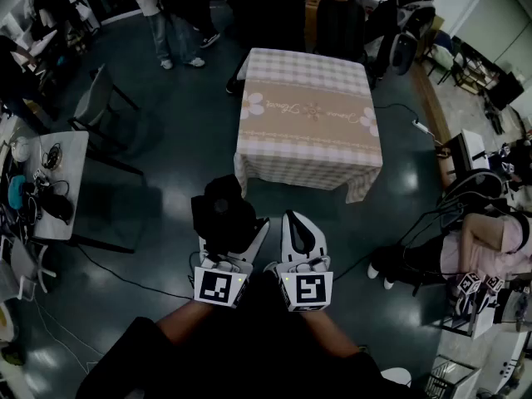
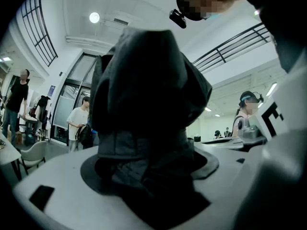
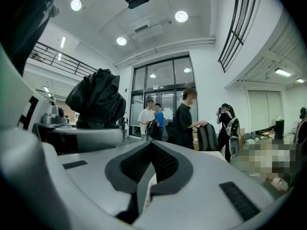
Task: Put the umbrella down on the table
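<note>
A folded black umbrella (image 1: 221, 213) is clamped in my left gripper (image 1: 229, 233), low in the head view, over the dark floor. In the left gripper view the umbrella's (image 2: 148, 99) bunched fabric fills the space between the jaws of the left gripper (image 2: 153, 169). My right gripper (image 1: 296, 221) is beside it, shut, with nothing held; its pads meet in the right gripper view (image 3: 151, 150), where the umbrella (image 3: 96, 99) shows at the left. The table (image 1: 307, 140), under a checked cloth with flower prints, stands ahead of both grippers and apart from them.
A grey chair (image 1: 100, 106) and a cluttered white side table (image 1: 58, 181) stand at the left. Cables (image 1: 116, 274) run over the floor. Standing people (image 1: 170, 15) are beyond the table. A seated person (image 1: 465, 252) and equipment are at the right.
</note>
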`<state>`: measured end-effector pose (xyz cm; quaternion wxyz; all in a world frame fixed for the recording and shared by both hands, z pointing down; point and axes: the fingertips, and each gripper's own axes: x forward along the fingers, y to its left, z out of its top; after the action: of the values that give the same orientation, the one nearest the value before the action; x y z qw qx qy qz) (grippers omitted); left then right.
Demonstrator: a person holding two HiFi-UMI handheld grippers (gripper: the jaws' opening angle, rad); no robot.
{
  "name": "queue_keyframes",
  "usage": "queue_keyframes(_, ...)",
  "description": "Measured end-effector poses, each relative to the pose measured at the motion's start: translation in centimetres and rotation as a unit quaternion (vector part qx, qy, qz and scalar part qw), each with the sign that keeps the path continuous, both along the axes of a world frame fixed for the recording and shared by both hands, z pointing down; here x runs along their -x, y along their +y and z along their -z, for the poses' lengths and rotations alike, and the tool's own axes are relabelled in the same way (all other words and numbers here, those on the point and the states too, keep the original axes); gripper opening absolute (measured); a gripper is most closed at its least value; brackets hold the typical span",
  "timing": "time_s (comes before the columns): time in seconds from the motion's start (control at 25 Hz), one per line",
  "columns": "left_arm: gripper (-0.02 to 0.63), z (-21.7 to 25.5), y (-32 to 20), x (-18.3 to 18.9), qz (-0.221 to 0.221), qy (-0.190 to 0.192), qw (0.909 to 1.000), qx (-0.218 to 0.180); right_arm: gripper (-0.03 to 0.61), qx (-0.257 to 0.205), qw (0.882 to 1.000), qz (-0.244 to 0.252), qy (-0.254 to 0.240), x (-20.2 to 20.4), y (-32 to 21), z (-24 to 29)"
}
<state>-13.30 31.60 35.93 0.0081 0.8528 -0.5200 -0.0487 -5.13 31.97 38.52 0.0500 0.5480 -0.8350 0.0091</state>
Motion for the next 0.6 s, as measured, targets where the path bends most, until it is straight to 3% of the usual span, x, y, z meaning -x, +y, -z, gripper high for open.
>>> queue_keyframes(0.28,0.376,-0.6,0.1,0.2,0.001,0.009,0.9999,0.006,0.015,-0.005,0.999,-0.016,-0.044,-1.2,0.3,0.6)
queue_keyframes(0.6,0.376,-0.5,-0.6,-0.6,0.000,0.016,0.9999,0.002,0.017,0.004,0.999,-0.030,-0.030,-3.0,0.0,-0.4)
